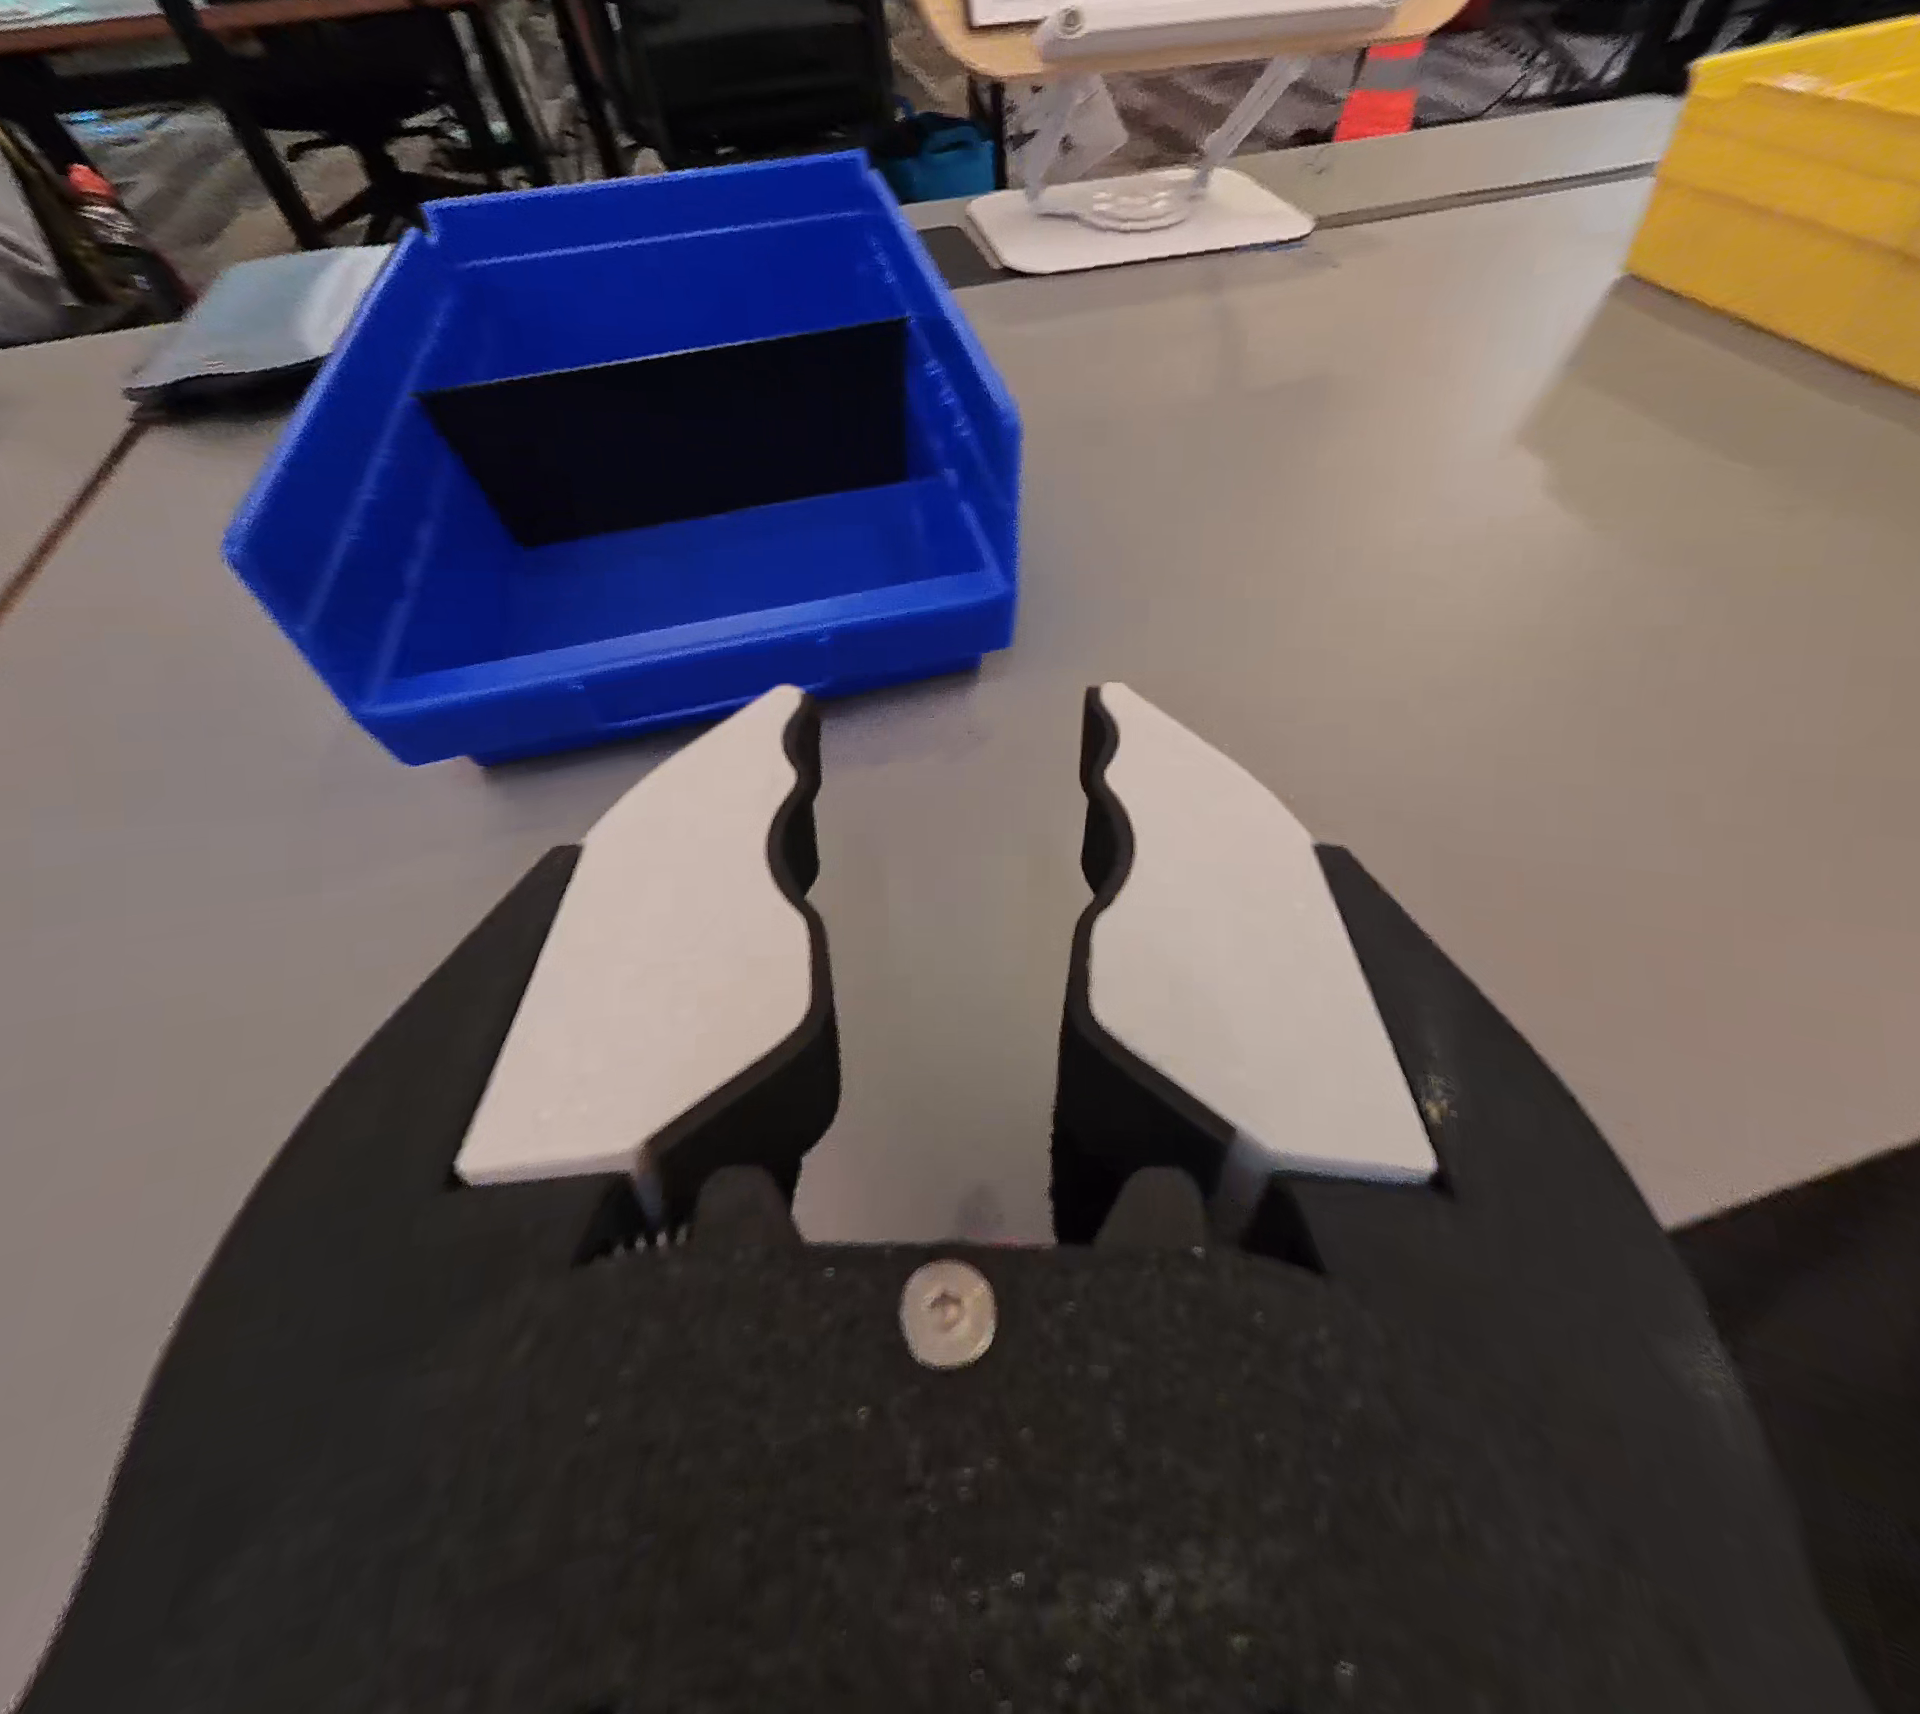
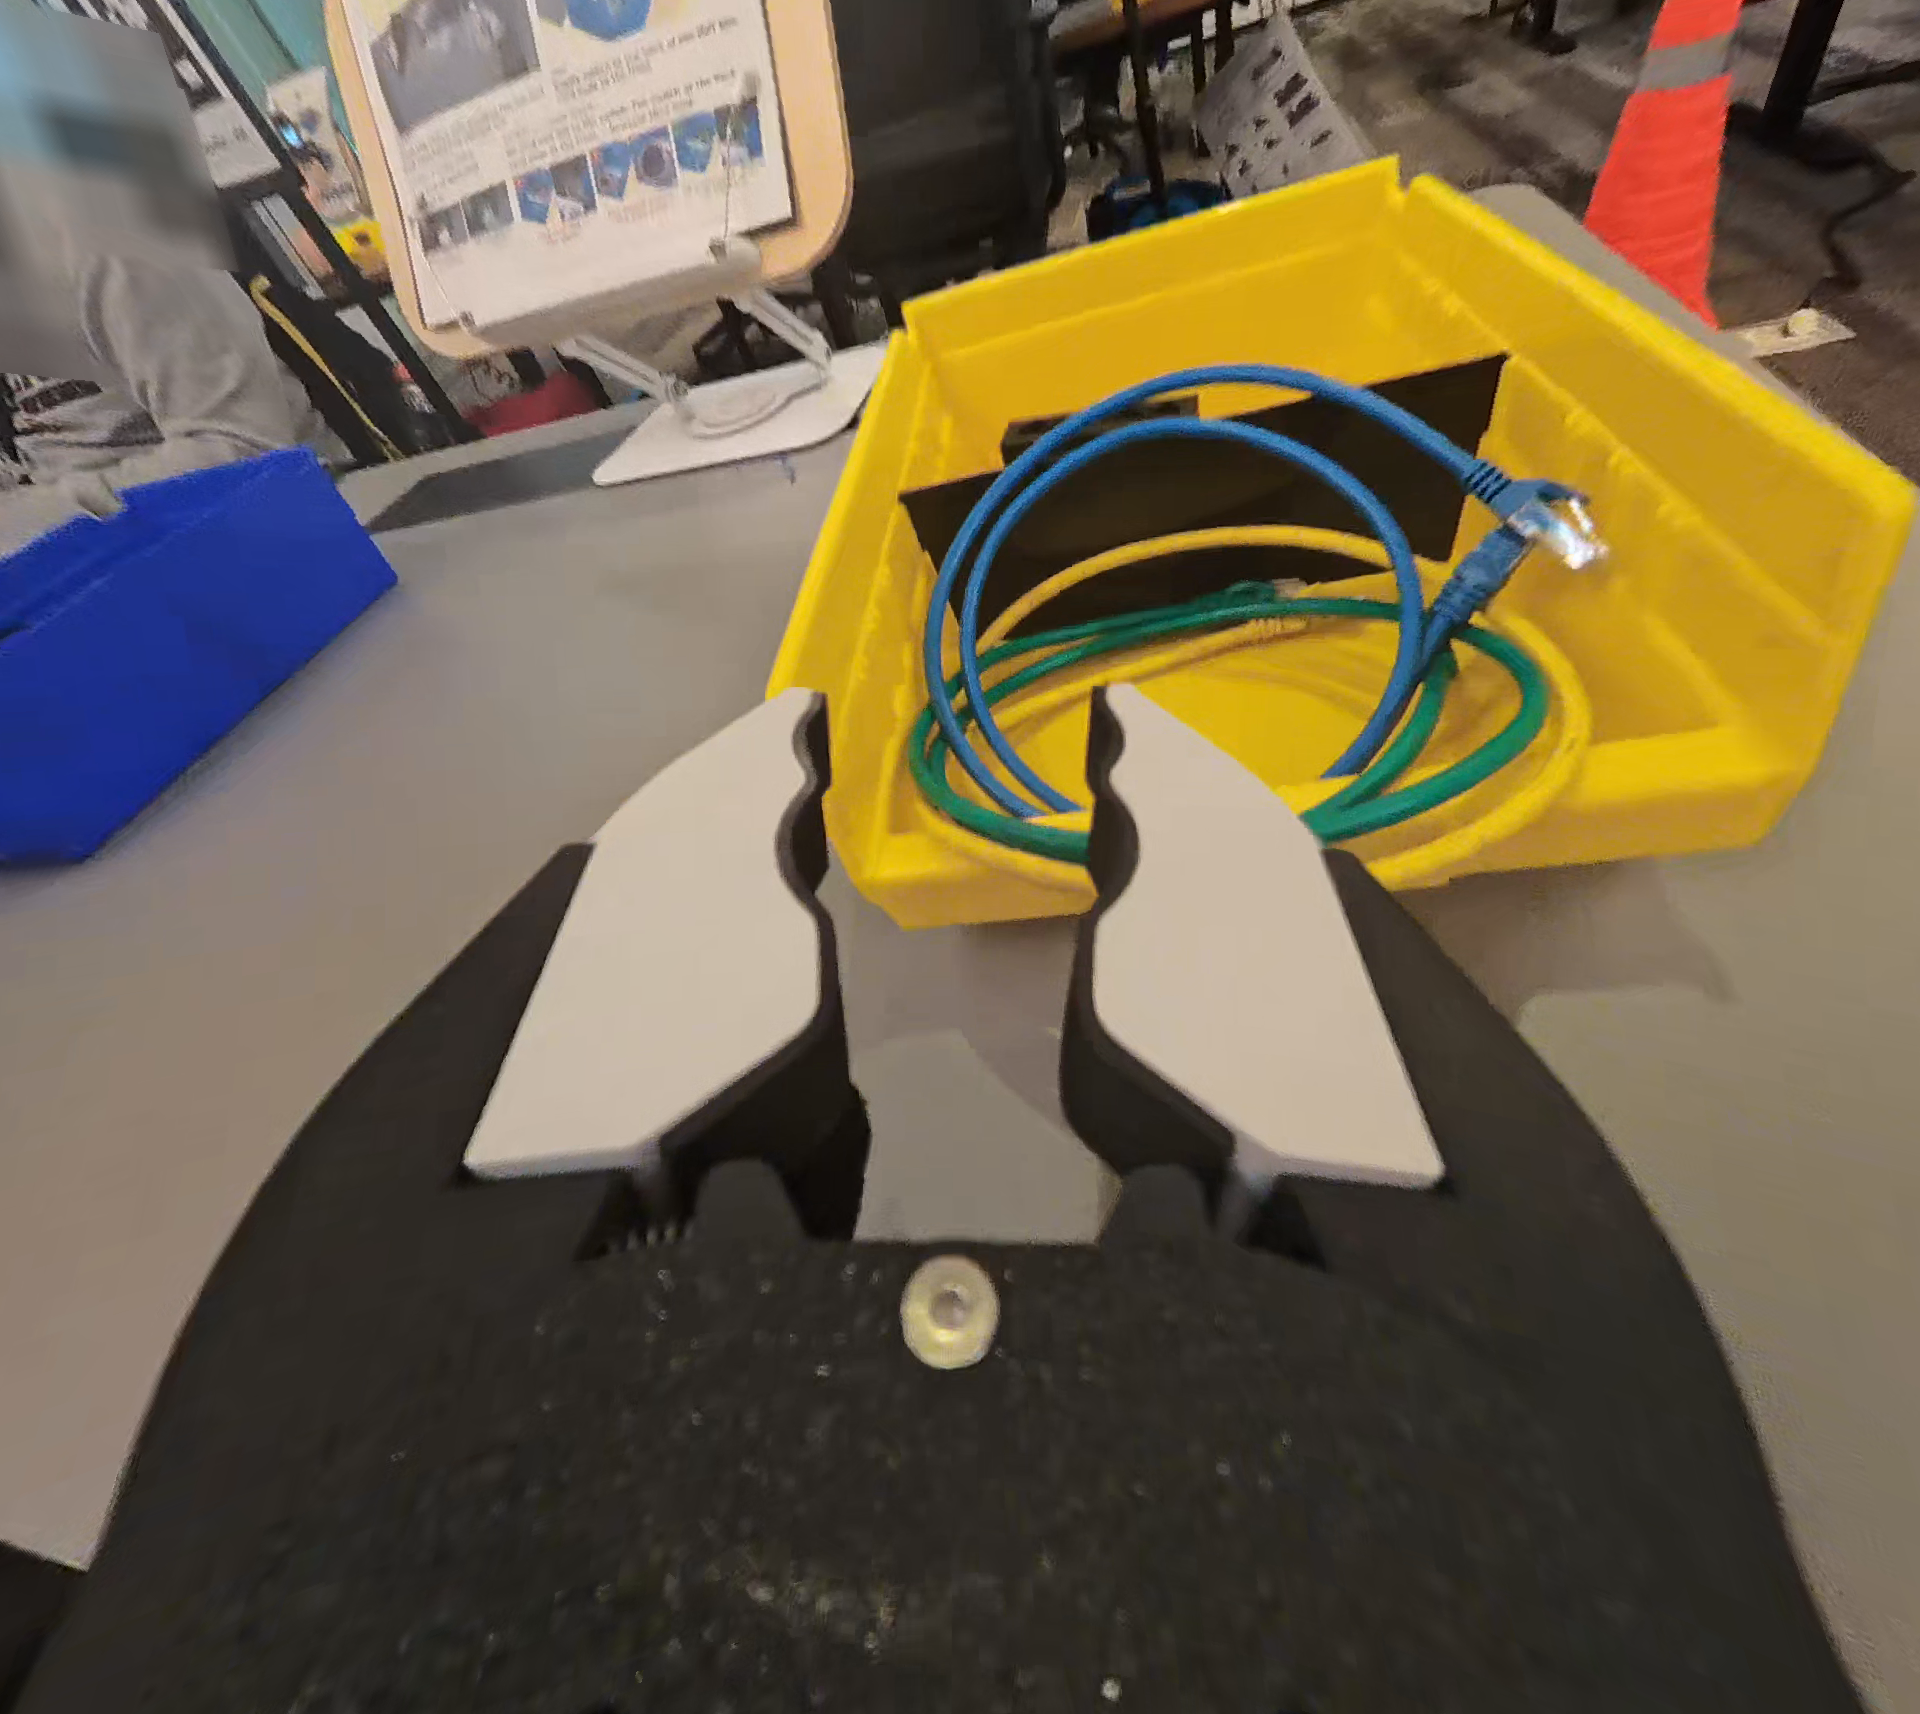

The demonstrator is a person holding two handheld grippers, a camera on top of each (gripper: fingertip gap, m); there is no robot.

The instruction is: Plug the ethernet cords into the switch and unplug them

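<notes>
A yellow bin (image 2: 1683, 542) on the grey table holds coiled ethernet cords: a blue cord (image 2: 956, 615) with clear plugs (image 2: 1558, 521) sticking up at the right, a green cord (image 2: 1496, 729) and a yellow cord (image 2: 1226, 558). A black divider (image 2: 1195, 501) stands in the bin. My right gripper (image 2: 956, 708) is open and empty, just in front of the bin's near edge. My left gripper (image 1: 948, 708) is open and empty, just in front of a blue bin (image 1: 343, 563) with a black divider (image 1: 675, 428). No switch is in view.
A sheet holder on a white stand (image 1: 1143, 220) sits at the table's back edge, also in the right wrist view (image 2: 727, 417). The yellow bin (image 1: 1808, 210) is at the right in the left wrist view. The blue bin (image 2: 177, 625) is at the left in the right wrist view. A dark pouch (image 1: 249, 334) lies behind the blue bin. An orange cone (image 2: 1683, 75) stands on the floor, and a person in grey (image 2: 156, 355) sits beyond the table.
</notes>
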